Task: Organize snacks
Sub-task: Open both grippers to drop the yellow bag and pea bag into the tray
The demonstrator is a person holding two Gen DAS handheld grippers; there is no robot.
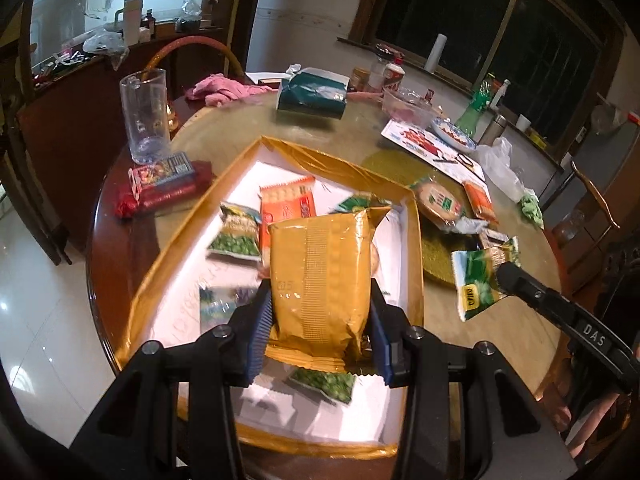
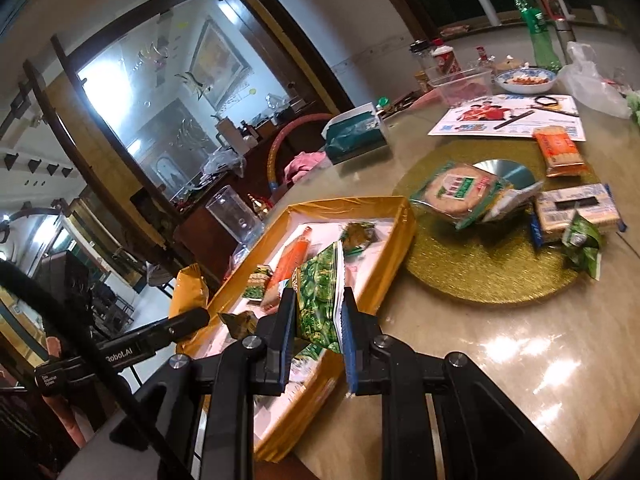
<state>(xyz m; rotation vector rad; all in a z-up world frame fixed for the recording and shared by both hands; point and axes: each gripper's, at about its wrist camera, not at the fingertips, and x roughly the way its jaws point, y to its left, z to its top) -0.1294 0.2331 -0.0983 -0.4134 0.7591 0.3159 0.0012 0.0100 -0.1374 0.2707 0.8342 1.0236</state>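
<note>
My left gripper [image 1: 320, 300] is shut on a golden snack packet [image 1: 320, 276], which it holds upright over the gold-rimmed box [image 1: 280, 148] with a white inside. In the box lie an orange cracker packet [image 1: 286, 204] and green pea packets [image 1: 236, 232]. My right gripper [image 2: 319, 300] is shut on a green pea packet [image 2: 320, 304] above the box's near right edge [image 2: 400, 232]. In the left wrist view that green packet [image 1: 476, 284] and the right gripper [image 1: 506, 276] hang at the right. The right wrist view has the left gripper [image 2: 196, 316] and its golden packet [image 2: 188, 288] at the left.
A gold round mat [image 2: 492, 280] right of the box bears a round cracker packet [image 2: 460, 192], an orange packet [image 2: 560, 152] and other snacks. A glass mug [image 1: 146, 116], a red packet [image 1: 164, 184], a teal tissue pack [image 1: 312, 96], a flyer [image 1: 432, 144] and a green bottle [image 1: 476, 108] crowd the round table.
</note>
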